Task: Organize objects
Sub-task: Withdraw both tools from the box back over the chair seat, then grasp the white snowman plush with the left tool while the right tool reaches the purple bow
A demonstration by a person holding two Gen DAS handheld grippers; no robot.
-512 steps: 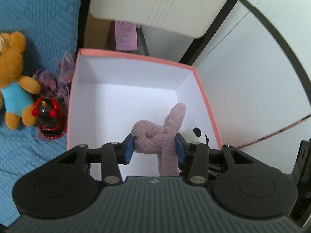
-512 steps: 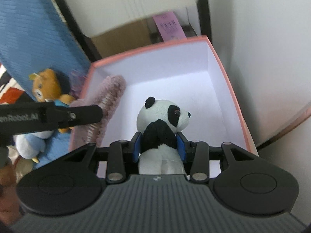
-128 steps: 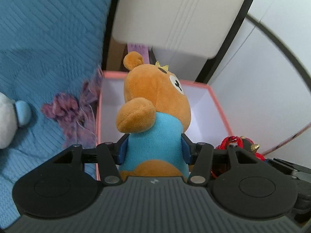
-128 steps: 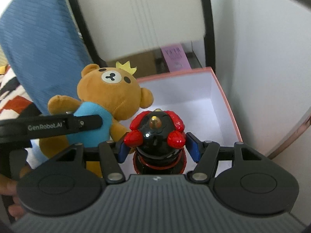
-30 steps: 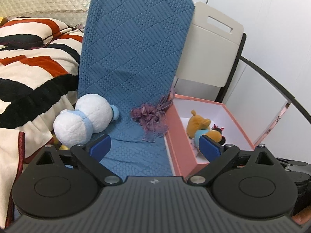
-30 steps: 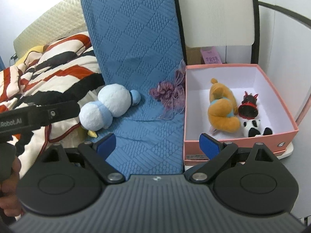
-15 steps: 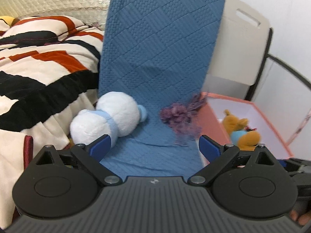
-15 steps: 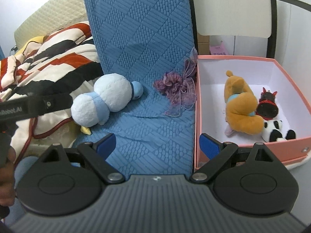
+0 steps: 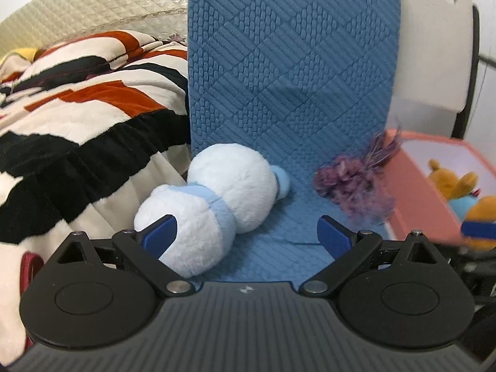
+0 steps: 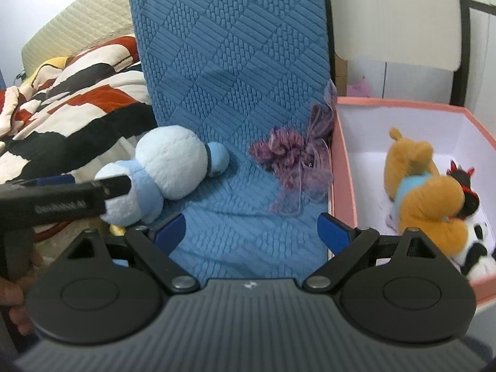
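A white and pale-blue plush (image 9: 214, 201) (image 10: 161, 173) lies on its side on the blue quilted cloth (image 9: 288, 99) (image 10: 235, 71). My left gripper (image 9: 246, 235) is open, its left pad just in front of the plush's lower end. A purple ribbon bow (image 9: 356, 183) (image 10: 294, 161) rests against the pink box (image 9: 415, 198) (image 10: 344, 179). Inside the box lie the brown bear (image 10: 421, 192) (image 9: 458, 186), a black-and-red toy (image 10: 465, 186) and a panda (image 10: 477, 248). My right gripper (image 10: 251, 229) is open and holds nothing, over the cloth below the bow.
A striped black, red and cream blanket (image 9: 77, 117) (image 10: 62, 80) covers the bed at left. A beige chair back (image 9: 434, 40) (image 10: 393, 15) stands behind the box. The left gripper's body (image 10: 59, 201) crosses the right wrist view at left, with a hand (image 10: 15, 307) under it.
Both grippers have moved in and down toward the blue cloth. The white plush now sits much closer to my left gripper, and the box has slid to the right edge of that view.
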